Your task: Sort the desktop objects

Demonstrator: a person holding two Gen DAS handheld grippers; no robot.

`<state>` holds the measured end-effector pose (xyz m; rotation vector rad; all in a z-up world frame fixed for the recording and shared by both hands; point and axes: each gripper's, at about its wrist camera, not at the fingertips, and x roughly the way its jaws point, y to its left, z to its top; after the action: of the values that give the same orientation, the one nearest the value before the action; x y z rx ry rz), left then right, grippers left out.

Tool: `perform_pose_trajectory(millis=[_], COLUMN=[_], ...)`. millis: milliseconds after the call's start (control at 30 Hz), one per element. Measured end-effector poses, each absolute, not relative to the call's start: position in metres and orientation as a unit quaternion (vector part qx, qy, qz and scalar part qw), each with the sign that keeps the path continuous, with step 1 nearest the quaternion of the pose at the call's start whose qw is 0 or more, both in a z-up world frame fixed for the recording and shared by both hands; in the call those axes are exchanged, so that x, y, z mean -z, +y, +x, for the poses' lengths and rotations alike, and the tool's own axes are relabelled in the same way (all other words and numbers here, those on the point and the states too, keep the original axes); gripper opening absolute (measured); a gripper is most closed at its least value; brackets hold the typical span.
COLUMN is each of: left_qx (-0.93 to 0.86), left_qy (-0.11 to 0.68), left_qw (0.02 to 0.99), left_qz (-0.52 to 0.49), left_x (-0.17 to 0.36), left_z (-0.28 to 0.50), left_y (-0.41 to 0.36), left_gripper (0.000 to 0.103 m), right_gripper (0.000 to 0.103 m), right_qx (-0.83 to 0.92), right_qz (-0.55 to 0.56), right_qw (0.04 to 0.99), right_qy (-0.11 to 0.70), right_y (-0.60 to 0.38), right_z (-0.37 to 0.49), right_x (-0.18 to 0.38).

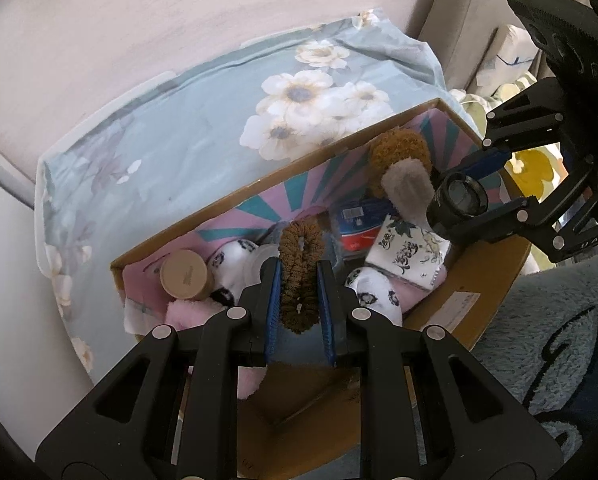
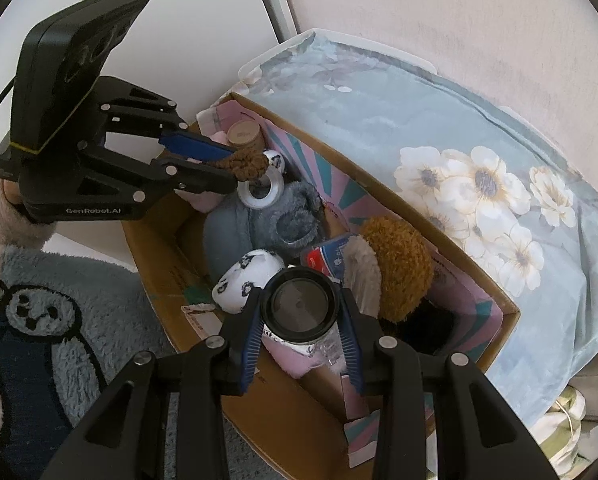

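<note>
An open cardboard box [image 1: 299, 168] with a pink and teal lining holds a jumble of small items. My left gripper [image 1: 299, 266] is shut on a brown scrunchie [image 1: 301, 280], held upright over the box's near left part. In the right wrist view the same scrunchie [image 2: 251, 166] sits in the left gripper [image 2: 233, 170] above a tape roll [image 2: 261, 194]. My right gripper [image 2: 299, 296] is shut on a clear jar with a black lid [image 2: 301, 308], just over the box [image 2: 379, 196]. The left wrist view shows that jar [image 1: 461, 200] in the right gripper [image 1: 443, 200].
Inside the box lie a wooden-lidded jar [image 1: 185, 276], panda-print socks [image 1: 373, 294], a tissue pack [image 1: 409, 254], a brown and white plush slipper [image 2: 395, 268] and a grey fuzzy slipper [image 2: 287, 216]. A floral blue cloth [image 1: 187, 140] spreads behind it, and a fluffy blue rug [image 2: 79, 300] lies in front.
</note>
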<state>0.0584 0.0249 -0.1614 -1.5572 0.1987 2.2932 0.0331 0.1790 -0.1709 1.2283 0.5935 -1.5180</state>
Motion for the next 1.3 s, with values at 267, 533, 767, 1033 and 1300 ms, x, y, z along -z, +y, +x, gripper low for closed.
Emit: perform_pose_trajectory(millis=[267, 533, 767, 1033, 1300], left_qx=[-0.801, -0.817, -0.817, -0.839, -0.862], left_qy=[0.069, 0.048, -0.014, -0.018, -0.012], left_qw=[0.159, 0.147, 0.103, 0.06, 0.015], left_qz=[-0.573, -0.555, -0.567, -0.54, -0.506], left_x=[0.167, 0.155, 0.151, 0.125, 0.072], left_z=[0.054, 0.054, 0.046, 0.033, 0.014], left_y=[0.03, 0.025, 0.012, 0.009, 0.009], left_gripper=[0.09, 0.103, 0.103, 0.103, 0.103], right_gripper=[0.087, 0.103, 0.103, 0.103, 0.103], right_qx=[0.638, 0.68, 0.719, 0.74, 0.795], right_qz=[0.531, 0.53, 0.535, 0.554, 0.531], right_qw=[0.515, 0.47, 0.412, 0.355, 0.251], right_qy=[0.214, 0.19, 0.165, 0.137, 0.152], right_y=[0.183, 0.193, 0.199, 0.197, 0.194], right_z=[0.023, 0.013, 0.007, -0.001, -0.015], right_x=[0.171, 0.161, 0.151, 0.136, 0.087])
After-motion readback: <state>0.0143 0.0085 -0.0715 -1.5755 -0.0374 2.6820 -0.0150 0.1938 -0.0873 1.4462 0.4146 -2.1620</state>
